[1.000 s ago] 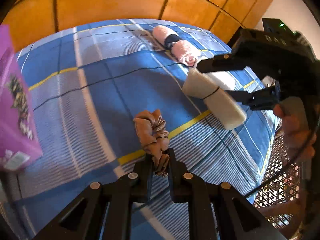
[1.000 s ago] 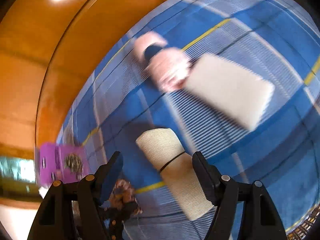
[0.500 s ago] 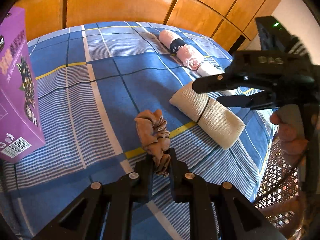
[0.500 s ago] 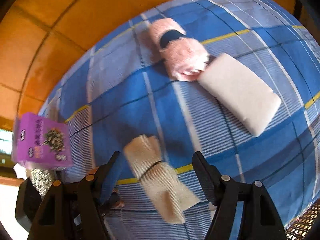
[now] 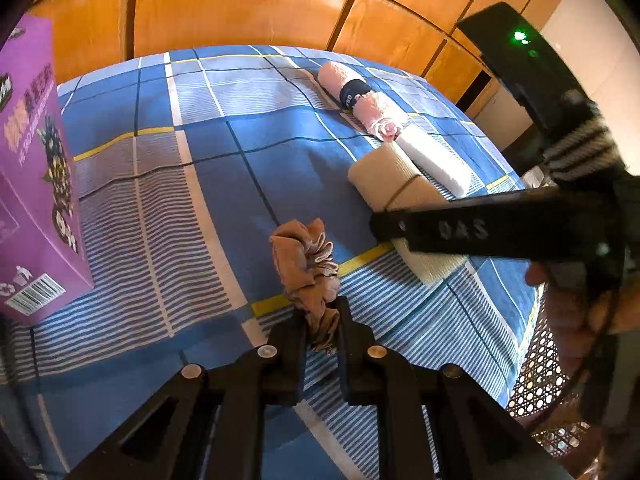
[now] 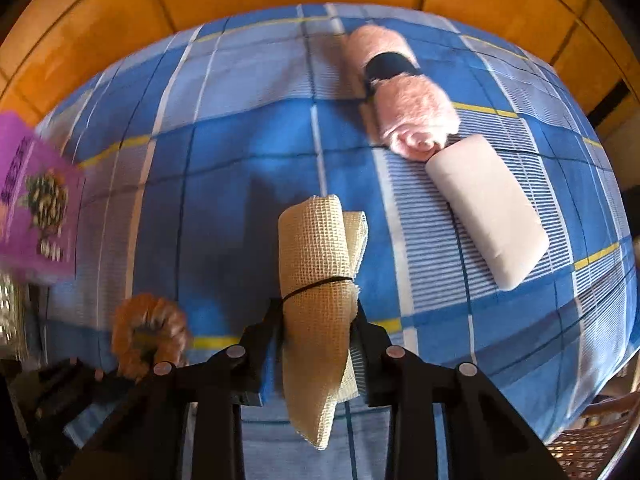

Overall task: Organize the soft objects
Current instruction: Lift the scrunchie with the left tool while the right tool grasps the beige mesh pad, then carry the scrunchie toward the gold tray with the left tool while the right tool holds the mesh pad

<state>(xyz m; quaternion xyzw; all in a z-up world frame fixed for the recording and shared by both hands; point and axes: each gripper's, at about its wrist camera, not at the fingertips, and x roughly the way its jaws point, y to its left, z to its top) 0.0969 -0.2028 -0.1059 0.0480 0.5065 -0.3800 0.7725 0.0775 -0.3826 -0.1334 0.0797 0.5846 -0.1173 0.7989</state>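
Observation:
A tan scrunchie (image 5: 304, 256) rests on the blue plaid bedspread (image 5: 160, 200), one end pinched in my left gripper (image 5: 322, 312), which is shut on it. In the right wrist view the same scrunchie (image 6: 150, 332) shows blurred at the lower left. A beige mesh cloth roll (image 6: 316, 248) tied with a black band sits between the fingers of my right gripper (image 6: 318, 320). Its jaws are closing and the pads press the roll's sides. From the left wrist view the right gripper's finger (image 5: 480, 232) crosses over that roll (image 5: 384, 176).
A pink towel roll (image 6: 404, 108) with a dark band and a white roll (image 6: 488, 208) lie end to end farther back. A purple box (image 5: 36, 184) stands at the left. Wooden panels (image 5: 240, 4) back the bed. A woven cane surface (image 5: 536, 380) lies off the right edge.
My right gripper swung round and came down over the beige roll, then closed on it. The left gripper kept its hold on the scrunchie and stayed put.

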